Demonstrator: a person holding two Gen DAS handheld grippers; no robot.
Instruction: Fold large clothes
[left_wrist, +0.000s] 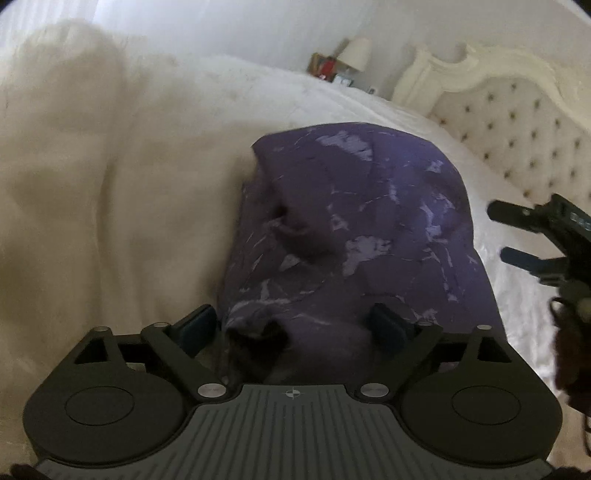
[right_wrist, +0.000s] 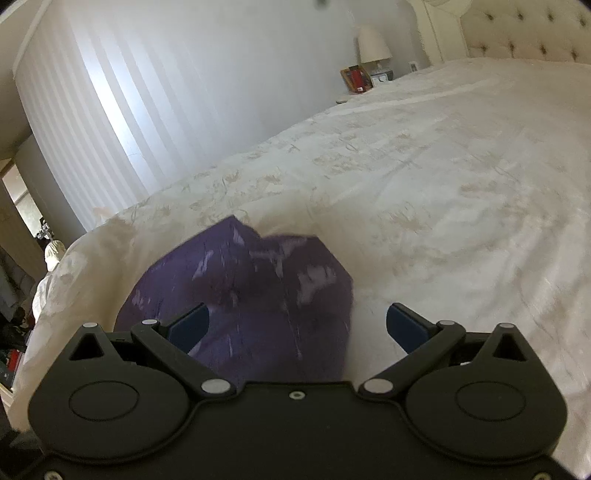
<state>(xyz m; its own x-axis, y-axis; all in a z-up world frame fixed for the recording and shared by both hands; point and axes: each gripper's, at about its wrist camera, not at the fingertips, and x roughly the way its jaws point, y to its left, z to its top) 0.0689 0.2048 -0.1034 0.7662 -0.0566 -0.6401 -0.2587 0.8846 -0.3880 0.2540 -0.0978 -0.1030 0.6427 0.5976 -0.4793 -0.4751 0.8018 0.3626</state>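
A purple garment (left_wrist: 354, 229) with pale lilac marbling lies bunched on the cream bedspread (left_wrist: 110, 184). My left gripper (left_wrist: 291, 328) stands open just above its near edge, blue pads wide apart and pressing on nothing. At the right edge of the left wrist view my right gripper (left_wrist: 498, 232) shows, open beside the garment. In the right wrist view the purple garment (right_wrist: 258, 295) lies folded over in front of my right gripper (right_wrist: 297, 326), whose jaws stand wide with no cloth gripped.
The cream bedspread (right_wrist: 424, 177) stretches far ahead. A tufted headboard (left_wrist: 509, 122) stands at the right. A bedside table holds a lamp (right_wrist: 373, 44) and a red frame (right_wrist: 356, 78). White vertical blinds (right_wrist: 110, 110) cover the wall; the bed edge drops at left.
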